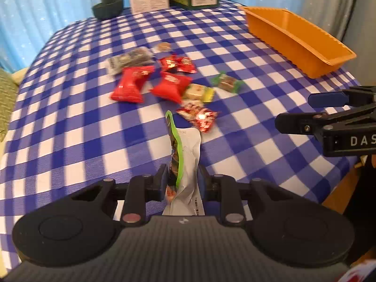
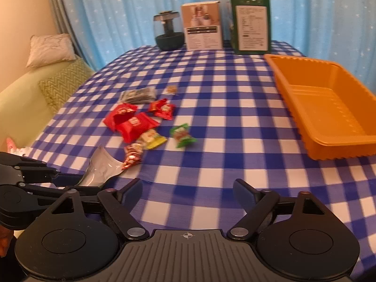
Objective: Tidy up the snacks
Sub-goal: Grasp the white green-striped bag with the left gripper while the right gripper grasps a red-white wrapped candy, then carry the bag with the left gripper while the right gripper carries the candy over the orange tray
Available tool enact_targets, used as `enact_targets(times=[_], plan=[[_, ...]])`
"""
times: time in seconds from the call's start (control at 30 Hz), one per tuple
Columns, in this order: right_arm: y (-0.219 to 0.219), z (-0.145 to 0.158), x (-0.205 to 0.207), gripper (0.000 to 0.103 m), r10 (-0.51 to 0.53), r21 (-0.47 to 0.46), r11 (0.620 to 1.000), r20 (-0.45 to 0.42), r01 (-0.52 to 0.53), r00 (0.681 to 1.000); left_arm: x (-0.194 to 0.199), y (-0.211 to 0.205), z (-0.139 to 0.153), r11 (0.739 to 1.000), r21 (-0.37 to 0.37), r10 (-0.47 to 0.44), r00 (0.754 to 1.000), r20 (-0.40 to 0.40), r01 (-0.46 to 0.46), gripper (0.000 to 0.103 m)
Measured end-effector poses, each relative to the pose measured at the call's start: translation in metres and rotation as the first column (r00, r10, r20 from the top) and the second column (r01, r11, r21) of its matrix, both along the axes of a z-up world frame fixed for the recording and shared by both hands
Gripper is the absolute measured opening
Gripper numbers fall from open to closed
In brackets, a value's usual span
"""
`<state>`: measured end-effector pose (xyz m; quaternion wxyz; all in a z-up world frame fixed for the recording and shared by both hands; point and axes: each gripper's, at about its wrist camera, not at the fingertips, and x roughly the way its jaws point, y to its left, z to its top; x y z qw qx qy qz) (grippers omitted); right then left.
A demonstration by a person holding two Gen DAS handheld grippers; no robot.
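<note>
My left gripper [image 1: 182,176] is shut on a silver snack pouch with a green edge [image 1: 188,150], which stands up between its pads above the checked tablecloth. The same pouch [image 2: 101,166] shows at the lower left of the right wrist view. Beyond it lies a loose pile of snacks: two big red packets [image 1: 131,83], small red ones [image 1: 178,64], a yellow one [image 1: 199,92], a green candy [image 1: 226,83], a red-silver one [image 1: 199,117] and a dark packet [image 1: 129,60]. My right gripper [image 2: 188,188] is open over bare cloth, holding nothing. An orange tray [image 2: 329,108] sits empty at the right.
A white box [image 2: 203,27], a green box [image 2: 252,24] and a dark glass jar [image 2: 168,31] stand along the table's far edge before blue curtains. A sofa with cushions [image 2: 55,87] lies past the left table edge. The table's right edge [image 1: 347,171] drops off close by.
</note>
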<state>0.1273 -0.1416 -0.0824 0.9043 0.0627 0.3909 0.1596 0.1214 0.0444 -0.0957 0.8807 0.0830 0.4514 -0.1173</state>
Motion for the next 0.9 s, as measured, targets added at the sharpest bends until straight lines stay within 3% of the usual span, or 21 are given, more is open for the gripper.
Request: enact_targets(times=[0.4, 0.73, 0.9], plan=[[0.055, -0.008, 0.033, 0.055, 0.115, 0.024, 0.993, 0.042, -0.116, 0.992, 0.011, 0.051, 0.015, 0.977, -0.02, 0.213, 0.976, 0.043, -0.212, 0.023], [0.087, -0.026, 0.056, 0.032, 0.164, -0.056, 0.985, 0.048, -0.161, 0.985, 0.013, 0.057, 0.015, 0.963, -0.072, 0.264, 0.964, 0.036, -0.261, 0.024], [0.092, -0.029, 0.056, 0.026, 0.173, -0.08, 0.982, 0.044, -0.17, 0.984, 0.013, 0.056, 0.015, 0.96, -0.073, 0.272, 0.962, 0.033, -0.269, 0.023]])
